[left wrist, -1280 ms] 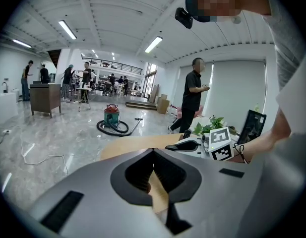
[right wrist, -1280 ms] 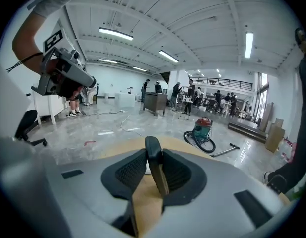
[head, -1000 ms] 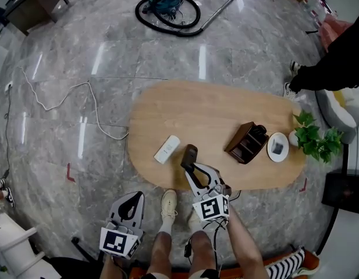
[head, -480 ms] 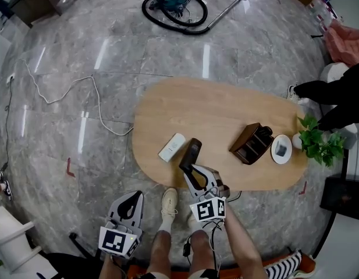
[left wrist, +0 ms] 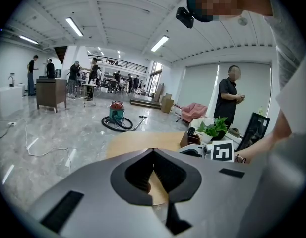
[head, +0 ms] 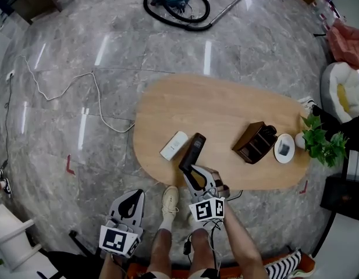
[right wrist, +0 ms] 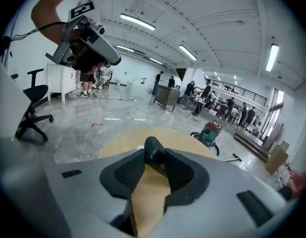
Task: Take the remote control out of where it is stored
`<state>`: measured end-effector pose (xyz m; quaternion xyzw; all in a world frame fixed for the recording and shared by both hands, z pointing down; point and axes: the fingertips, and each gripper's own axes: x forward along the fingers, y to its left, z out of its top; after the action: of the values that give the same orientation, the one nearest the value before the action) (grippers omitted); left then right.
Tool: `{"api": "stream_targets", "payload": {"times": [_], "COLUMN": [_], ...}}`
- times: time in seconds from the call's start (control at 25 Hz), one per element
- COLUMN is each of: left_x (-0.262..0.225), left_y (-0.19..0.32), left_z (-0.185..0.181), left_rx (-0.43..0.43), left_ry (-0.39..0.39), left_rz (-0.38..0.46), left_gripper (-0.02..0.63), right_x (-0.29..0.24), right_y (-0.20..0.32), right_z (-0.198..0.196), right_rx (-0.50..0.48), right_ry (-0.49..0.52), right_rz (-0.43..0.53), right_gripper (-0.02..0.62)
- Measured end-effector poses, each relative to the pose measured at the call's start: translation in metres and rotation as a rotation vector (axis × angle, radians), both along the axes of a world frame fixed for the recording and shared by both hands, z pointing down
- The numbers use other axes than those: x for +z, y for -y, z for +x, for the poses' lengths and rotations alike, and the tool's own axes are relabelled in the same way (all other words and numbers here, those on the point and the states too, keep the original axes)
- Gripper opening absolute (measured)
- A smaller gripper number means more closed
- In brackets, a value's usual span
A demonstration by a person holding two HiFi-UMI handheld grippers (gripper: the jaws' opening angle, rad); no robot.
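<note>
Looking down at the table [head: 226, 109], I see the dark remote control [head: 194, 147] lying long and flat on the wood. A second ago it was tipped up and looked short in the right claw [head: 187, 168]. Now its far end points away from the person, and its near end sits between the claw's two pads. That claw has just been opening, and I think it has let go, though no gap shows beside the remote in the right gripper view. The remote control lies just beside a white remote [head: 174, 145] and well apart from the brown holder [head: 253, 142] over by the plant [head: 322, 144]. So the dark remote is already out of where it was kept and is set down on the table. The holder seems to have another dark thing poking out of it, but it is too small to tell what it is. The left claw [head: 137, 195] hangs down by the person's legs, away from the table, with its tips pressed together and nothing in them. I think this remote is done once the right claw backs off.
</note>
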<state>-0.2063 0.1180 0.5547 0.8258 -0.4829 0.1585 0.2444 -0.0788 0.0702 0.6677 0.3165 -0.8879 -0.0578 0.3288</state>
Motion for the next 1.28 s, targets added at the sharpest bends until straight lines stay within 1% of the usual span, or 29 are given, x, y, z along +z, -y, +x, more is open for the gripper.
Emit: {"api": "stream_targets", "payload": {"times": [0.36, 0.52, 0.68, 0.84, 1.08, 1.28], "left_x": [0.007, 0.008, 0.014, 0.019, 0.028, 0.031], "left_y": [-0.004, -0.004, -0.008, -0.009, -0.014, -0.015], "left_z": [-0.003, -0.003, -0.004, -0.008, -0.016, -0.018], "left_rx": [-0.001, 0.002, -0.006, -0.01, -0.028, -0.025], "left_ry": [0.001, 0.004, -0.008, 0.001, 0.003, 0.007], "left_rz": [-0.022, -0.013, -0.029, -0.036, -0.059, -0.066], "left_gripper": [0.005, 0.006, 0.005, 0.006, 0.005, 0.005], "right_x": [0.014, 0.021, 0.028, 0.036, 0.05, 0.059], "right_y": [-0.011, -0.012, -0.014, -0.018, -0.02, -0.023], "right_z": [-0.006, -0.007, -0.01, -0.012, -0.013, -0.015], "right_rx": [-0.023, -0.029, -0.038, -0.057, -0.081, -0.1], "right_ry": [-0.025, -0.041, -0.049, -0.063, -0.116, -0.129], "right_rz": [-0.005, -0.001, -0.011, -0.008, 0.009, 0.001], "right_gripper": [0.123, 0.124, 0.127, 0.13, 0.132, 0.132]}}
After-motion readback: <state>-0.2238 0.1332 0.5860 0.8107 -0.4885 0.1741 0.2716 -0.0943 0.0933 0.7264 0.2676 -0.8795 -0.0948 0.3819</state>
